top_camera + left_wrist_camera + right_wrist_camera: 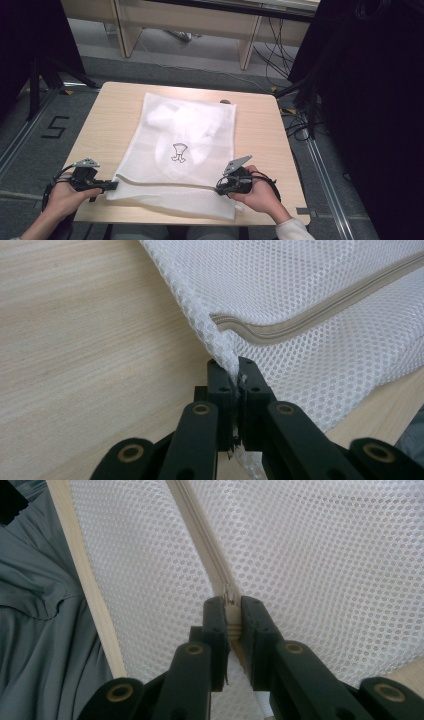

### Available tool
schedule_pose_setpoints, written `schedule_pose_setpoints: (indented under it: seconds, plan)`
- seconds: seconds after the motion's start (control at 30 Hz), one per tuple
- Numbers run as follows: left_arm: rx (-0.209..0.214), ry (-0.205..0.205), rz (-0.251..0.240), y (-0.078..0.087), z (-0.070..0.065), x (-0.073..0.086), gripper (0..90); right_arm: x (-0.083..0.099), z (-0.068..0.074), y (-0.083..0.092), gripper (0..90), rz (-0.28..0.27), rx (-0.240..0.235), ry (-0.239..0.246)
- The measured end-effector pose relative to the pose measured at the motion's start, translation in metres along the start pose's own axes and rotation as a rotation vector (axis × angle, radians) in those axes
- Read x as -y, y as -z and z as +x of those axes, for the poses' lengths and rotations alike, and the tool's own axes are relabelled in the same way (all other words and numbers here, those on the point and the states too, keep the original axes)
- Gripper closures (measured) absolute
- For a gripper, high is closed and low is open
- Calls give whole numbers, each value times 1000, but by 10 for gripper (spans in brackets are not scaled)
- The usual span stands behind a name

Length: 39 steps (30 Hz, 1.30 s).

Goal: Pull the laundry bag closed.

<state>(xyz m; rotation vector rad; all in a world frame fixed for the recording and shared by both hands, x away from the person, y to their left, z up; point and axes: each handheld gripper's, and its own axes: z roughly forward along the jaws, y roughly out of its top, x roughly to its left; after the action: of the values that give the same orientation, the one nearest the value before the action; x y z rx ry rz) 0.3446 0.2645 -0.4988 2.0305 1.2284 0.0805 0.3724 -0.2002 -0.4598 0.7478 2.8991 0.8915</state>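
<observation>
A white mesh laundry bag (185, 150) of open-weave cloth, its honeycomb holes plain up close, lies on a pale wood-grain desk (110, 115) with a smooth matt finish. A beige woven zipper tape (320, 310) crosses the mesh. The left gripper (239, 371) and right gripper (232, 611) have matt black plastic jaws with brass-coloured rivets.

The high view looks down the table (110, 107); both gripper views sit close over the shared mesh bag (185, 145).
</observation>
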Motion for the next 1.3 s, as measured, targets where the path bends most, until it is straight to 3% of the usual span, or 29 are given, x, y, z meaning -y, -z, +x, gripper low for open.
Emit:
schedule_pose_setpoints:
  seconds: [0.07, 0.1, 0.17, 0.3, 0.33, 0.4, 0.53, 0.57, 0.6, 0.77, 0.87, 0.93, 1.07, 1.2, 1.23, 1.3]
  plan:
    - [-1, 6, -5, 0, -1, 0, 859, 1, 0, 1, 828, -3, 6, 0]
    - [2, -18, 17, 1, 1, 0, 859, 1, 1, 1, 828, 0, 8, -16]
    - [-5, 10, -8, -1, 0, 0, 859, 1, 0, 1, 828, -4, 8, -6]
    - [-4, 7, -8, 0, -1, 0, 860, 1, 0, 1, 828, -4, 6, -6]
    - [-1, -17, 12, 2, 2, 0, 860, 1, 0, 2, 828, 3, 10, -3]
    - [-2, -2, 1, 1, 0, 0, 860, 2, -1, 2, 828, -3, 8, -7]
    - [-1, -14, 11, 2, 1, 0, 860, 6, -2, 3, 828, 7, 7, -14]
    - [-2, 3, -3, 1, 0, 0, 860, 7, -3, 4, 828, 3, 11, -7]
    - [-3, -18, 16, 2, 1, 0, 860, 7, -3, 4, 828, 4, 4, -11]
    - [-1, -14, 9, 2, 1, 0, 860, 10, -3, 6, 828, 5, 22, -23]
    - [-8, -18, 13, 2, 1, -1, 861, 11, -4, 6, 828, 4, 7, -9]
    - [-16, 10, -25, 1, 0, 1, 860, 12, -5, 7, 828, 20, 30, -7]
    - [-11, -7, 7, 2, 2, 0, 861, 20, -8, 9, 828, 20, 31, -25]
    - [-16, 13, -13, 1, 1, 0, 861, 25, -9, 11, 828, 24, 40, -37]
    - [-16, -12, -11, 2, 2, 1, 861, 26, -9, 11, 828, 21, 27, -35]
    - [-19, 10, -13, 1, 1, 0, 861, 27, -9, 12, 828, 23, 34, -41]
